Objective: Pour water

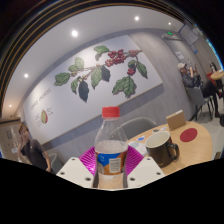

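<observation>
Leftmost, at nine o'clock of the gripper (pixel 111 172), a seated person (pixel 33 152) shows beneath a wall mural of leaves and berries (pixel 100 70). Centrally, a clear plastic bottle (pixel 111 148) with a red cap and orange label stands upright, both pink pads (pixel 88 160) pressing its sides. At two o'clock, a dark mug (pixel 161 148) rests on the wooden table (pixel 195 150), a red coaster (pixel 188 134) beyond.
</observation>
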### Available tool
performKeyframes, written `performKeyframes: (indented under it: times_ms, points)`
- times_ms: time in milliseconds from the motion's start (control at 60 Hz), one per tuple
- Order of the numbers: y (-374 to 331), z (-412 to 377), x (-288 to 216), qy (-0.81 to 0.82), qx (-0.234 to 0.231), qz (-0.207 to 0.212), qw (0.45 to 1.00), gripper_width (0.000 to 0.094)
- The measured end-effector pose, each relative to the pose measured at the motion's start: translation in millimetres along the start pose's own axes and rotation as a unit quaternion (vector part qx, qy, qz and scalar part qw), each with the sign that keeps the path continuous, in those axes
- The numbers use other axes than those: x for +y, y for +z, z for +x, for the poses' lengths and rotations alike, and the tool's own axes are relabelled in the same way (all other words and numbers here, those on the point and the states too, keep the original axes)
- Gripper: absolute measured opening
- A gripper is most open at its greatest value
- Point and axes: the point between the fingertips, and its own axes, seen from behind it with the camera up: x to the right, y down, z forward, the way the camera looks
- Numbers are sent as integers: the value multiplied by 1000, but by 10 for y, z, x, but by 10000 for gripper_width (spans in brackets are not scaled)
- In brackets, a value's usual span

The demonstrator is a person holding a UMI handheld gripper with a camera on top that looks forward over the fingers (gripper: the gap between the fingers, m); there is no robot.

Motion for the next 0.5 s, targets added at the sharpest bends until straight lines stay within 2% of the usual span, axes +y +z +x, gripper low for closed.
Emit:
performKeyframes:
  times_ms: [67,150,250,300,500]
  points:
    - [68,-194,-15,110,-10,1,994,327]
    - [288,-19,-146,262,-30,-4,965,326]
    - [375,88,-256,433,-55,-4,900,329]
    - [348,-104,-340,506,-74,-6,859,348]
    - [508,149,-510,684,-99,-1,723,385]
